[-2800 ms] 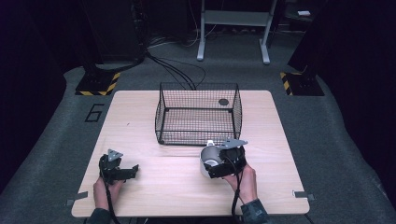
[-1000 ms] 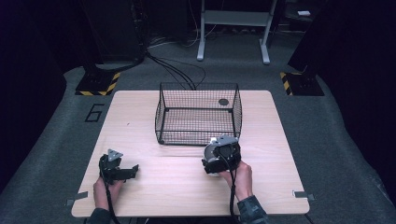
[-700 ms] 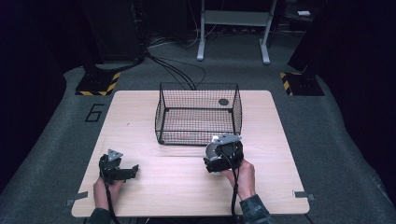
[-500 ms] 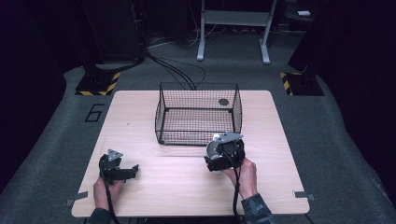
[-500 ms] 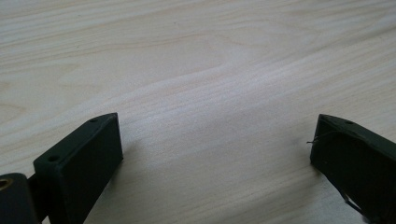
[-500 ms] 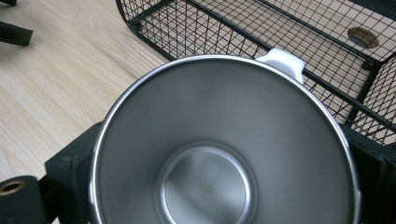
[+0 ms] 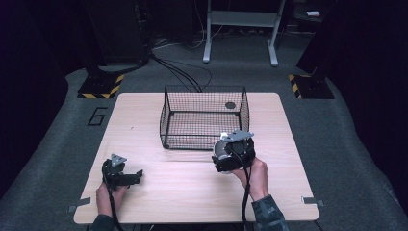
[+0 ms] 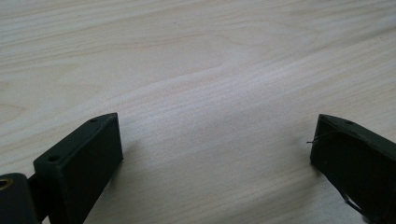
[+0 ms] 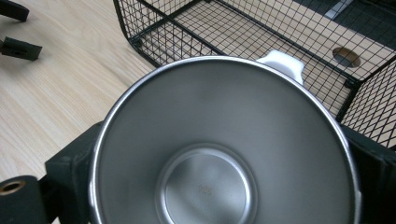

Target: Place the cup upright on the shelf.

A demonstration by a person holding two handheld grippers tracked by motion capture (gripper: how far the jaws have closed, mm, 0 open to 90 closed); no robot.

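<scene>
Item 1: steel cup (image 9: 224, 154). Polished metal, round, with a white handle tab (image 9: 281, 62) at its rim. It was held off the table (image 7: 288, 144), its open mouth facing the right gripper's camera, so the inside wall and flat bottom were in plain sight. In the high view the cup (image 7: 221, 148) sat just in front of the basket's near right corner, toward the table's right half.

Item 2: right gripper (image 7: 234, 153). It was held in the person's right hand (image 7: 255, 174), a cable trailing back toward the near edge and a grey plate on top. The jaws were clamped on the steel cup, one black jaw pressing each side of its wall.

Item 3: wire basket (image 7: 204, 117). Black mesh, rectangular, open-topped, it stood at the middle of the table, nearer the far edge. A dark round spot (image 7: 230, 105) showed through the mesh at its far right corner. In the right gripper view the basket (image 9: 219, 28) lay just beyond the cup's rim.

Item 4: left gripper (image 7: 126, 177). It was held in the person's left hand (image 7: 107, 195) near the near left corner of the table, well apart from the basket and cup. The jaws stood wide apart with nothing between them, over bare wood grain (image 8: 210, 93).
</scene>
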